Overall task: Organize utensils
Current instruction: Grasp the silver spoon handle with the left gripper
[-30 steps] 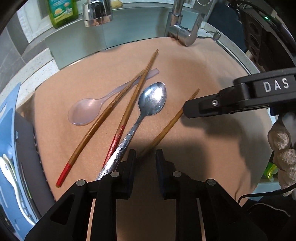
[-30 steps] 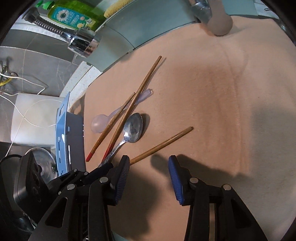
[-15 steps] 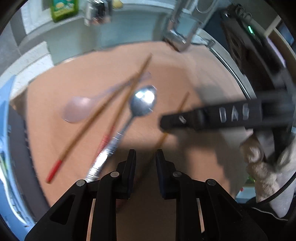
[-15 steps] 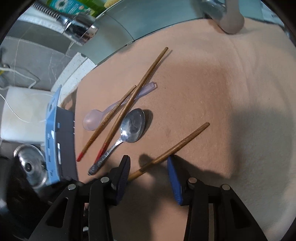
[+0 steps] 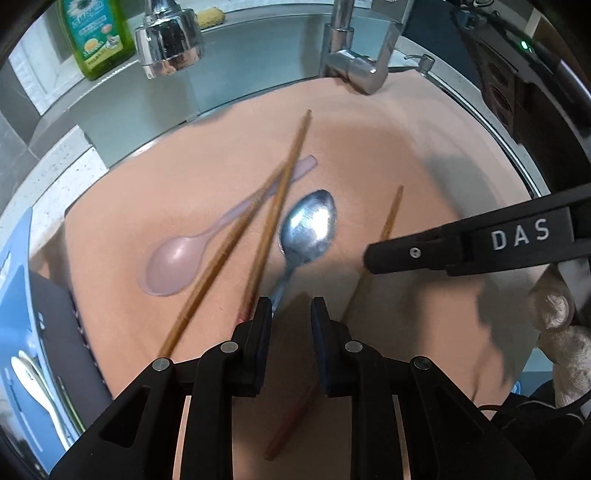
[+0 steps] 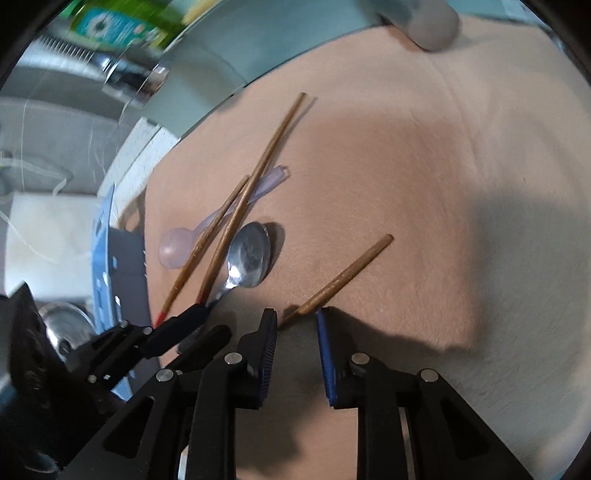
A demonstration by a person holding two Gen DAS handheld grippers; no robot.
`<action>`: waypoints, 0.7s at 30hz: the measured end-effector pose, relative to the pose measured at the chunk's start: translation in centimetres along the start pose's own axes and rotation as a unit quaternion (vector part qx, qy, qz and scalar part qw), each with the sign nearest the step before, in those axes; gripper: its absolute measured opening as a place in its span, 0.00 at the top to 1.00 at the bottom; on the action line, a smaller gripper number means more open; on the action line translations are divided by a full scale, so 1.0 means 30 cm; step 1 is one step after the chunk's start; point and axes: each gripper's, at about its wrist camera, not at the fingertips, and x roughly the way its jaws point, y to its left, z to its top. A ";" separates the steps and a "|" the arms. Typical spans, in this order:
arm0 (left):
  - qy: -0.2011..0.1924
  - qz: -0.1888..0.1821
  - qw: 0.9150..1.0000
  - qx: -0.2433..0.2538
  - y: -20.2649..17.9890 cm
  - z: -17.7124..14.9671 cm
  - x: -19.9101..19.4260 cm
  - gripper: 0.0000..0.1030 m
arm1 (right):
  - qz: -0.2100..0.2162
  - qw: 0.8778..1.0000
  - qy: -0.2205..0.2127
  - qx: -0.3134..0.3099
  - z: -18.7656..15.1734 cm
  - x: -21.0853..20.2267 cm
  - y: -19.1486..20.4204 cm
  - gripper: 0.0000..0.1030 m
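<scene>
On a tan cloth (image 5: 424, 155) lie a metal spoon (image 5: 308, 229), a pale pink plastic spoon (image 5: 173, 264), two crossed red-tipped chopsticks (image 5: 273, 206) and a lone chopstick (image 5: 388, 225). My left gripper (image 5: 290, 314) is open, low over the metal spoon's handle. My right gripper (image 6: 295, 321) is open, its fingertips either side of the lone chopstick (image 6: 347, 277) near its lower end. The right gripper (image 5: 373, 254) shows from the side in the left wrist view. The metal spoon (image 6: 249, 254) also shows in the right wrist view.
A blue utensil holder (image 5: 18, 314) with a white spoon in it stands at the left edge. A faucet (image 5: 354, 70), a spray head (image 5: 168, 38) and a green soap bottle (image 5: 98, 35) line the sink behind the cloth.
Both grippers have moved forward and lower toward the utensils. The right gripper now straddles the lone chopstick; the left has closed in on the metal spoon's handle.
</scene>
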 end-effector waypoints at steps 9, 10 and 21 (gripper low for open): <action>0.031 0.009 0.999 0.035 -0.008 0.003 0.042 0.80 | -0.002 1.000 -0.003 0.021 0.006 0.010 0.011 0.80; 0.032 0.009 0.999 0.036 -0.008 0.002 0.047 0.80 | -0.007 1.000 -0.003 0.019 0.009 0.013 0.017 0.80; 0.023 -0.001 1.000 0.012 0.008 -0.029 0.038 0.91 | -0.087 0.994 -0.024 -0.064 0.010 0.040 0.122 0.84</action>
